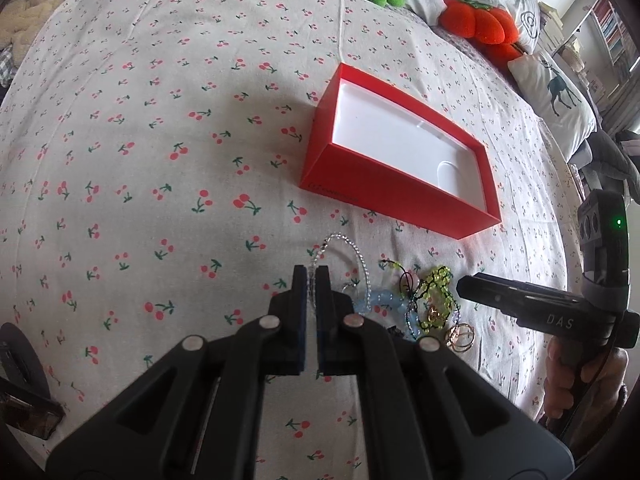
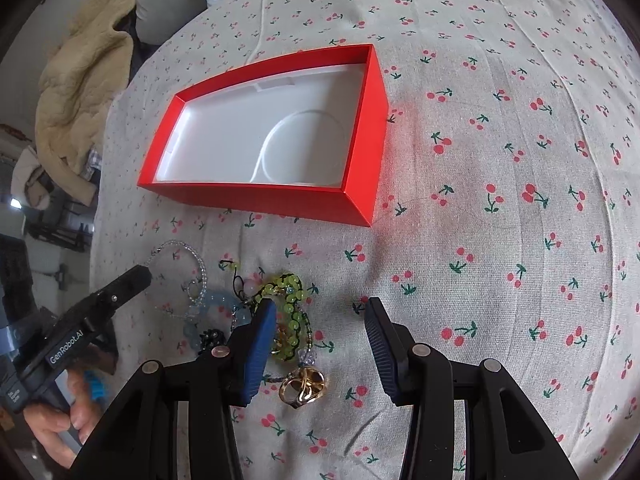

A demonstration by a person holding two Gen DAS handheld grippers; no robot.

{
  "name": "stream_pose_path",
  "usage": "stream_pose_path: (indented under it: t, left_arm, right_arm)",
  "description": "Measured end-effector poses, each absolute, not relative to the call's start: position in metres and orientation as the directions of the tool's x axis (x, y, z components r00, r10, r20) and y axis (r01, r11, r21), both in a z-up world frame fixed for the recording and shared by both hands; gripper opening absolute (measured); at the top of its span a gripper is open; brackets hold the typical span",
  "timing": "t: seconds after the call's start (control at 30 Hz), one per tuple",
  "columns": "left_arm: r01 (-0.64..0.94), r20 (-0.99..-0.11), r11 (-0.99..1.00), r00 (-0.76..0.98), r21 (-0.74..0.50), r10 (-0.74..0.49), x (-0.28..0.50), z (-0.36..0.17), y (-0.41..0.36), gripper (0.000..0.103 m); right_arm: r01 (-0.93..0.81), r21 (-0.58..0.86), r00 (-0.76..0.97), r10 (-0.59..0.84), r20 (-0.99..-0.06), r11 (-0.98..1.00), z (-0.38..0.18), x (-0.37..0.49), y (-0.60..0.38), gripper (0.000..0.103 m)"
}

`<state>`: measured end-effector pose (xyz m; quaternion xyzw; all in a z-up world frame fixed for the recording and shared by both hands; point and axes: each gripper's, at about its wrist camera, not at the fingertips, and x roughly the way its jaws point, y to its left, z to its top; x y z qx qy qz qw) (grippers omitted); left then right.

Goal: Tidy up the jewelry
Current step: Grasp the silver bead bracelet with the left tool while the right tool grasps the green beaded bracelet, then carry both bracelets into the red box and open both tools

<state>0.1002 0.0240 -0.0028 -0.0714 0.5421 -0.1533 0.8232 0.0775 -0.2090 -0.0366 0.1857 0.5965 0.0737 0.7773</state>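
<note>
Cherry-printed cotton covers the bed point(image 2: 500, 128), and everything lies on it. In the right wrist view, from the left: the left gripper point(image 2: 138, 274) reaches in from the edge, its tip meeting the clear beaded bracelet point(image 2: 188, 258). In the left wrist view that gripper point(image 1: 311, 276) has its fingers point(image 1: 299, 280) drawn almost together, only a slit between them, and the bracelet's strand point(image 1: 352, 252) runs into that slit; it appears pinched there, though the contact is partly hidden.

Just right of the bracelet sits the tangle of jewelry: a pale blue bead bracelet point(image 2: 218, 300), a yellow-green beaded piece on black cord point(image 2: 290, 294), and below them gold rings point(image 2: 302, 388). The pieces overlap and touch one another.

Beyond the pile, farther from both grippers, stands the red box point(image 2: 360, 176), lid off, with a white moulded insert showing.

The right gripper point(image 2: 320, 308) hangs over the right side of the pile, fingers point(image 2: 262, 344) spread wide and holding nothing; its left finger overlaps the green beads, and the rings lie between the two fingers. The bed to the right of it carries nothing but its print.
</note>
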Motion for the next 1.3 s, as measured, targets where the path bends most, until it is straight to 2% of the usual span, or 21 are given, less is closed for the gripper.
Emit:
stream_pose_path:
  t: [0.1,0.33,0.4,0.5,0.97,1.3]
  left_arm:
    - [0.158,-0.872,0.948,0.374,-0.275,-0.315,0.098,-0.003,0.036,0.005]
    - [0.126,-0.893,0.961,0.356,-0.245,-0.275,0.097,-0.019,0.051,0.005]
    - [0.126,-0.899,0.963,0.347,-0.239,-0.268,0.097,-0.023,0.051,0.005]
    - [0.129,-0.901,0.964,0.343,-0.234,-0.265,0.096,-0.025,0.05,0.005]
    - [0.154,-0.858,0.95,0.409,-0.271,-0.311,0.086,0.009,0.048,0.005]
    - [0.183,-0.799,0.928,0.472,-0.325,-0.373,0.081,0.045,0.036,0.005]
  right_arm:
    - [0.08,0.393,0.297,0.354,-0.887,0.916,-0.035,0.083,-0.201,0.038]
    - [0.056,0.375,0.309,0.341,-0.888,0.925,-0.04,0.094,-0.182,0.027]
    - [0.06,0.364,0.294,0.332,-0.896,0.929,-0.042,0.097,-0.181,0.011]
    - [0.062,0.363,0.279,0.333,-0.901,0.93,-0.045,0.094,-0.183,0.006]
    - [-0.002,0.382,0.38,0.354,-0.854,0.924,0.004,0.075,-0.175,0.005]
    - [-0.071,0.442,0.488,0.417,-0.766,0.894,0.051,0.055,-0.178,0.005]
